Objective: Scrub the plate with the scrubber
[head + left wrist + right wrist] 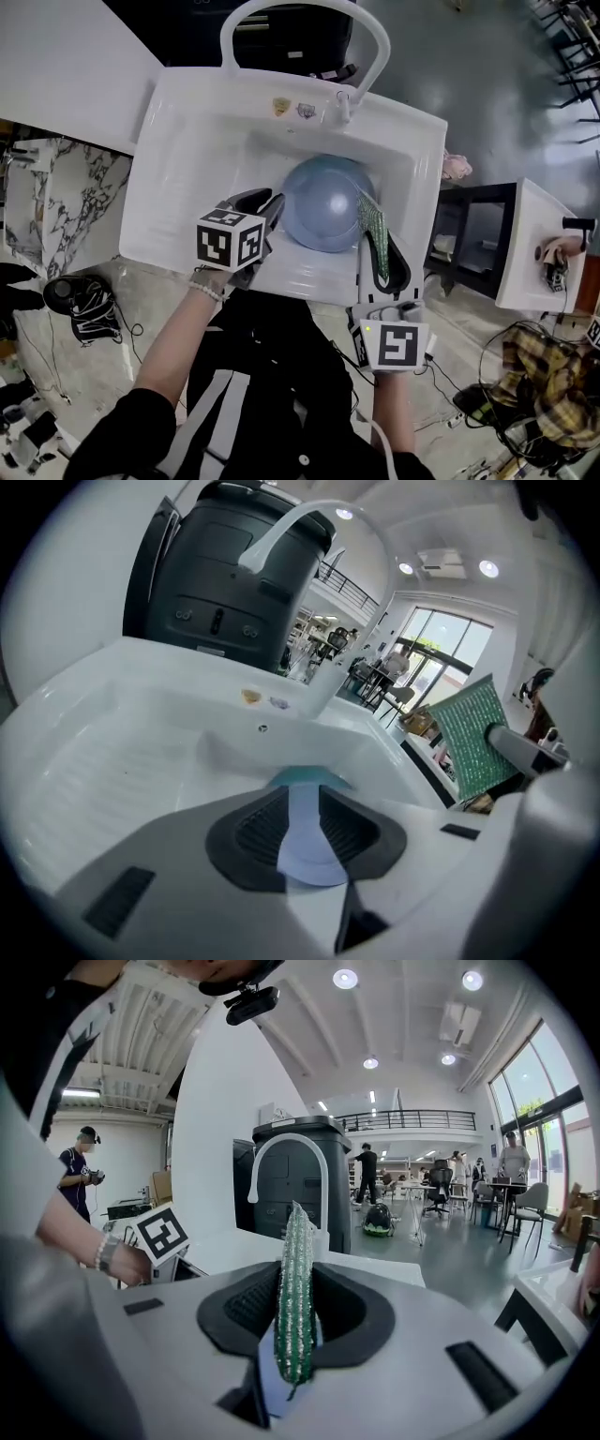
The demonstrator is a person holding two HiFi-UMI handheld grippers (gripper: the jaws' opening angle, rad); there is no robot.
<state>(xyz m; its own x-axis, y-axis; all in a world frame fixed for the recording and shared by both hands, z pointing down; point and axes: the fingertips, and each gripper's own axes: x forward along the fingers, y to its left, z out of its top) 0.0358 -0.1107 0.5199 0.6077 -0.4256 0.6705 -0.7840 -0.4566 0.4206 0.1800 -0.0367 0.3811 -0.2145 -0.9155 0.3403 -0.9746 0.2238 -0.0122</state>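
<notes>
Blue plate in the white sink, its left rim between the slightly parted jaws of the left gripper, green scrubber clamped in the right gripper, at the plate's right edge.

Bright ceiling lights, daylit windows, fisheye-warped dark corners

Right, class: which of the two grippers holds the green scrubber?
The right gripper: its jaws are shut on the green scrubber. The left gripper has only the blue plate between its jaws.
</notes>
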